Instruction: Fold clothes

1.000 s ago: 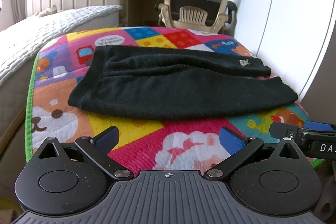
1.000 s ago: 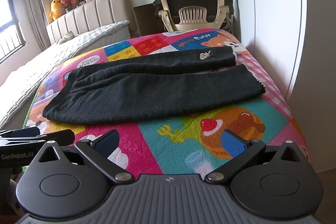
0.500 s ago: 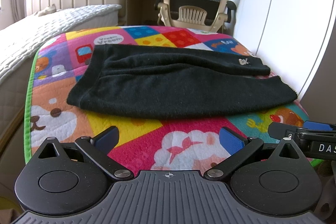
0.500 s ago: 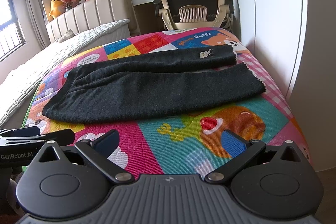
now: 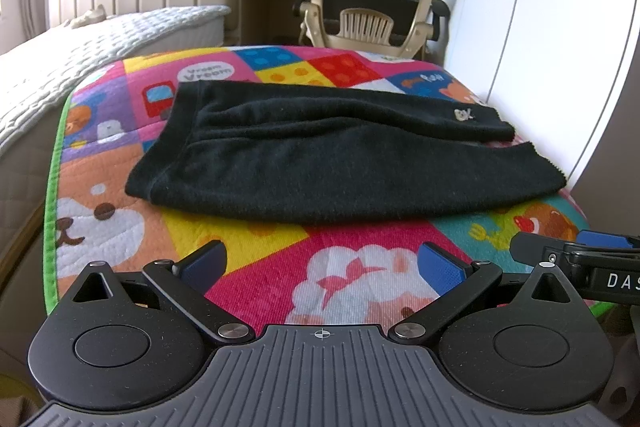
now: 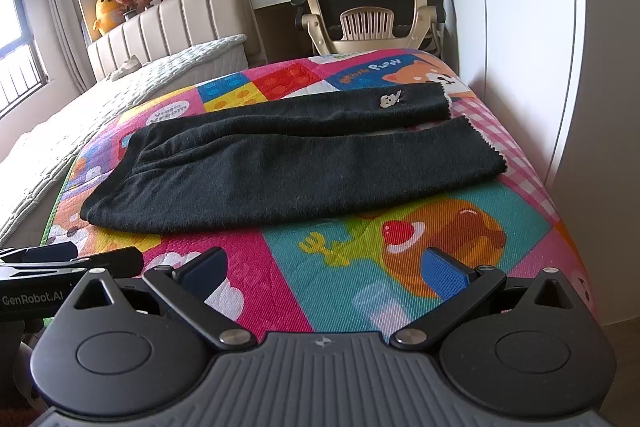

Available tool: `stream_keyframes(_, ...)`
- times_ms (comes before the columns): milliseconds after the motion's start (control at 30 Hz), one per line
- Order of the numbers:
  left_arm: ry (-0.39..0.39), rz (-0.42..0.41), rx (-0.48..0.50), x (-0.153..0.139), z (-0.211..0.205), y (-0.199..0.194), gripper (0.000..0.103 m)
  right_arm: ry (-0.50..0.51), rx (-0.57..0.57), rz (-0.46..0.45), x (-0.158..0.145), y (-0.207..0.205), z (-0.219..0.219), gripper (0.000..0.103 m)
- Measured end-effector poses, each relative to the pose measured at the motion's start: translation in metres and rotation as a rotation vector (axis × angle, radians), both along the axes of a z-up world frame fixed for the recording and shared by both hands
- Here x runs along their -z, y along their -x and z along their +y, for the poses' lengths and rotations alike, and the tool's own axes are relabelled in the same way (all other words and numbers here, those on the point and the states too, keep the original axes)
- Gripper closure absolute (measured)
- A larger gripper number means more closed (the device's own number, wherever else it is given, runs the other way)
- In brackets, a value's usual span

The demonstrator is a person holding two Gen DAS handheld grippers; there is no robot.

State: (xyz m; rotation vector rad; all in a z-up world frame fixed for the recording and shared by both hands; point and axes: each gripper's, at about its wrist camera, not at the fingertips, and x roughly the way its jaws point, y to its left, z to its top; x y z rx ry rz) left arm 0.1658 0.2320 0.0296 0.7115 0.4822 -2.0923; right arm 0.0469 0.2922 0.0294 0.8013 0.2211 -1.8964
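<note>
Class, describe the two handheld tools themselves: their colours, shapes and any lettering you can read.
The left tool and the right tool look alike: a ribbed dark grey body, two round black discs, black link bars with silver pivot screws, and blue pads on the fingers. Seen from the side, the left one reads "GenRobot.AI" in white; the right one shows "DAS", cut off at the frame edge.

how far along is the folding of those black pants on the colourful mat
Early stage. Done: the black pants lie flat and lengthwise on the play mat, one leg beside the other, apparently folded in half once. In hand: nothing; the left claw and right claw are both open, short of the near edge, touching no cloth. Left: probably gripping the ends and folding the length over into a compact stack.
</note>
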Motion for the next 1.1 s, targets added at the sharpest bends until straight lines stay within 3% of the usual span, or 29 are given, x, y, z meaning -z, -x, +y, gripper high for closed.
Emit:
stream_keyframes(967, -0.035, -0.004, 0.0, 0.005, -0.004, 0.0, 0.0, -0.008, -0.001, -0.015, 0.001, 0.002, -0.001, 0.0)
stream_keyframes(1100, -0.041, 0.039, 0.027, 0.002, -0.012, -0.002, 0.0, 0.015, -0.03, -0.027, -0.002, 0.009, -0.003, 0.0)
